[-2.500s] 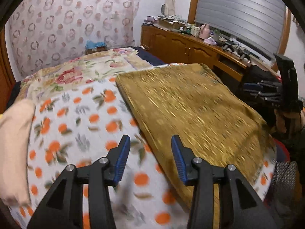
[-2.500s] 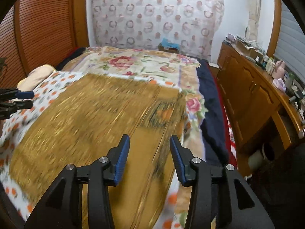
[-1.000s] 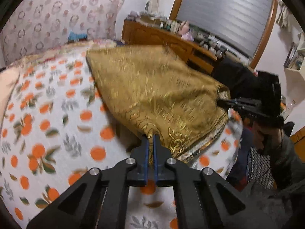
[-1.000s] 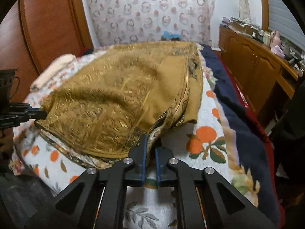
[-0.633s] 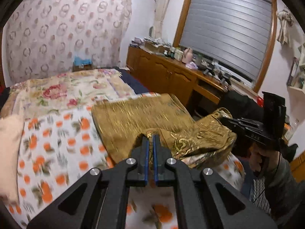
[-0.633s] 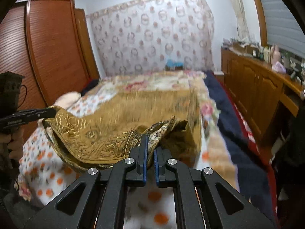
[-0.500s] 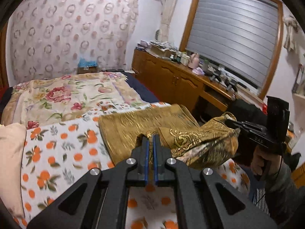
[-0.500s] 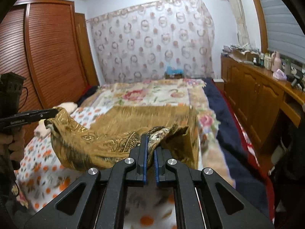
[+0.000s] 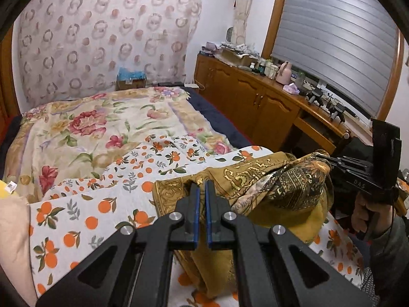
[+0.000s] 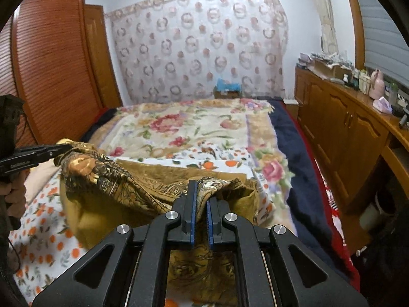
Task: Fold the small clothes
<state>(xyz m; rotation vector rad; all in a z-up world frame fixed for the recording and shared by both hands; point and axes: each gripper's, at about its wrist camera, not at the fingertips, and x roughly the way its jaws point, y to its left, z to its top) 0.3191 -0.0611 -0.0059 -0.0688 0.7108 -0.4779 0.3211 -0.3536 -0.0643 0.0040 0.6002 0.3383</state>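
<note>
Jaws of the left gripper (image 9: 201, 190) are clamped tight on one edge of a gold patterned cloth (image 9: 258, 186), and those of the right gripper (image 10: 200, 194) pinch its other edge, so the fabric hangs slack between the two, lifted off the bed (image 9: 84, 215) with its lower folds trailing onto the sheet. At far left of the left wrist view a peach pillow (image 9: 11, 232) lies on the orange-print sheet; a floral blanket (image 9: 97, 125) covers the bed beyond, and a curtain with ring motifs (image 9: 107, 35) hangs behind it. Right of the bed runs a dark blue cover edge (image 10: 294, 153), then a wooden sideboard (image 9: 258, 102) cluttered with bottles and a pink jug (image 9: 285, 73), under a grey roller shutter (image 9: 337, 35). From the right wrist view, a wooden slatted wardrobe (image 10: 51, 64) stands at left. Nothing lies between the jaws and the cloth. Letters reading "DAS" show on the right gripper's body; the lettering on the left one is too blurred to read.
</note>
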